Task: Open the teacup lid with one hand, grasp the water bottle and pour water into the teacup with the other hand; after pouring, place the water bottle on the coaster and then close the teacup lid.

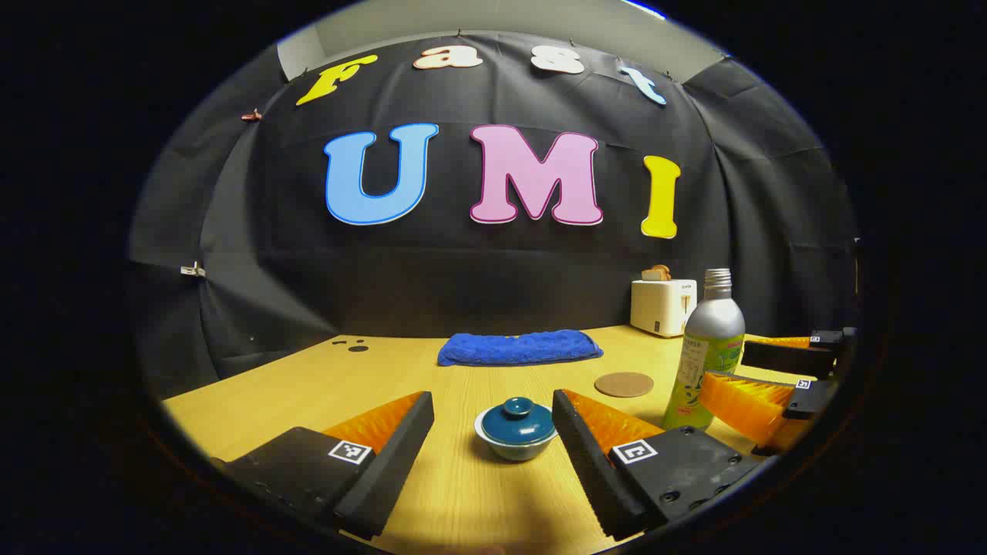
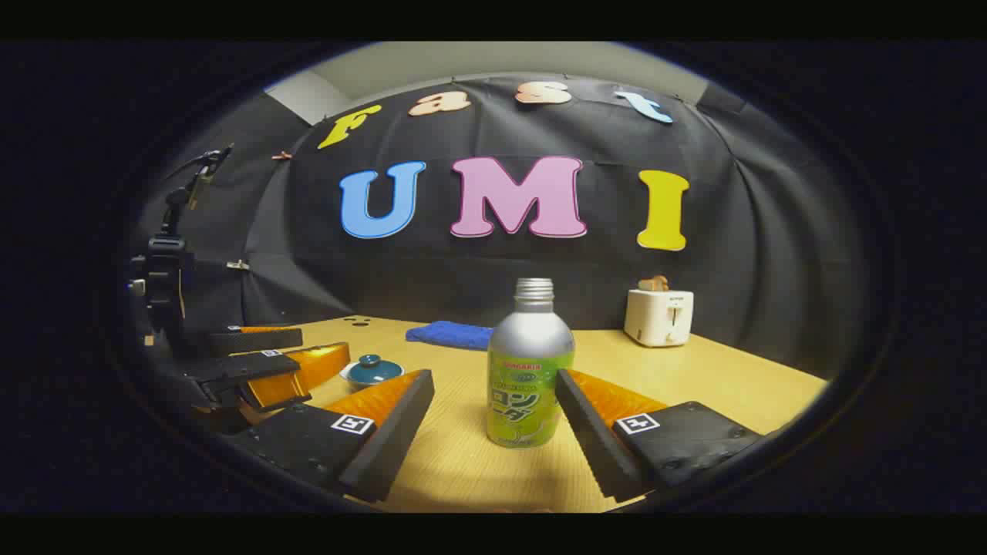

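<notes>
Table (image 1: 463, 501): pale wood surface, carrying every item listed below; it runs under both grippers and back to the black cloth wall.

Left gripper (image 1: 493, 455): fingers spread wide, released, holding nothing. It hovers low over the table with the teacup directly ahead in the gap between its fingers, touching neither. In the right gripper view it appears off to that gripper's left (image 2: 277, 370), fingers likewise apart.

Right gripper (image 2: 493, 432): fingers spread wide, released, gripping nothing. The water bottle stands upright straight ahead between its fingers, with a gap on each side. In the left gripper view it shows at the far right (image 1: 771, 378), just beside the bottle.

Towel (image 1: 520, 347): blue, folded, lying flat well beyond the left gripper, near the wall.

Toaster (image 1: 663, 306): white, with bread in its slot; far ahead and to the right of both grippers.

Water bottle (image 2: 530, 370): silver shoulder, green label, uncapped threaded neck. Stands on the table, not on the coaster; to the right of the left gripper (image 1: 708, 354).

Teacup (image 1: 516, 432): pale bowl with a dark teal lid (image 1: 517, 420) seated on it, knob up. Seen ahead-left of the right gripper (image 2: 372, 372).

Coaster (image 1: 624, 384): round, brown, flat; ahead-right of the left gripper, between teacup and bottle, bare.
</notes>
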`<state>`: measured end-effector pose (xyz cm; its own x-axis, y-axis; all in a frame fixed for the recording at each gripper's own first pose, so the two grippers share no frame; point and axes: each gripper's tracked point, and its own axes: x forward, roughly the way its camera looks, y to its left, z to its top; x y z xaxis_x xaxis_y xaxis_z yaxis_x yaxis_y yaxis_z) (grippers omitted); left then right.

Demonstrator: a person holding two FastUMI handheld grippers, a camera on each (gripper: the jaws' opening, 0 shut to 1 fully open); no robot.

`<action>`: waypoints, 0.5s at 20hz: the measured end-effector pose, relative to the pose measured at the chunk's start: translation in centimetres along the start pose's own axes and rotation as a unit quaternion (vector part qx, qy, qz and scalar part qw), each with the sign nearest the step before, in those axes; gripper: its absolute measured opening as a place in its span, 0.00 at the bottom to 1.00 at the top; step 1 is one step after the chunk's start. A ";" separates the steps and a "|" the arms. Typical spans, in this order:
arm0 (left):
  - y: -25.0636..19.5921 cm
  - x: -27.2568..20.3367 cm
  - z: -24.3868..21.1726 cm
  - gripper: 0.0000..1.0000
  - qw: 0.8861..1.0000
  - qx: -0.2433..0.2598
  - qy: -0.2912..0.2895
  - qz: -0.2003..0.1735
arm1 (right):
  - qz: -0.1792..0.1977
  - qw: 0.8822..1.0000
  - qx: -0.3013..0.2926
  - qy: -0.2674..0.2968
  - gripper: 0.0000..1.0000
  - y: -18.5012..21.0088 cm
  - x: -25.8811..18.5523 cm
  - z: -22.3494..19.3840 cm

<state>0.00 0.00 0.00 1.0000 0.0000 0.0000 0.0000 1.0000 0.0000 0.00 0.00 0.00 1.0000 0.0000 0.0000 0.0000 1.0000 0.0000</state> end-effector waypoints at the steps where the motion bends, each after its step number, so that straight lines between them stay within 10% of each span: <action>1: 0.1 0.0 0.2 0.98 1.000 -0.001 -0.002 0.000 | 0.000 1.000 0.004 -0.001 0.98 -0.1 0.0 0.2; 10: 0.7 0.2 0.2 0.98 1.000 -0.008 -0.009 0.004 | -0.021 1.000 0.008 -0.005 0.96 -0.9 0.4 0.2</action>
<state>0.20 0.73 0.16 0.9998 0.0073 0.0171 -0.0071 0.9998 -0.0167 0.35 -0.85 0.22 0.9990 -0.0428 0.0099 0.0426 0.9990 0.0163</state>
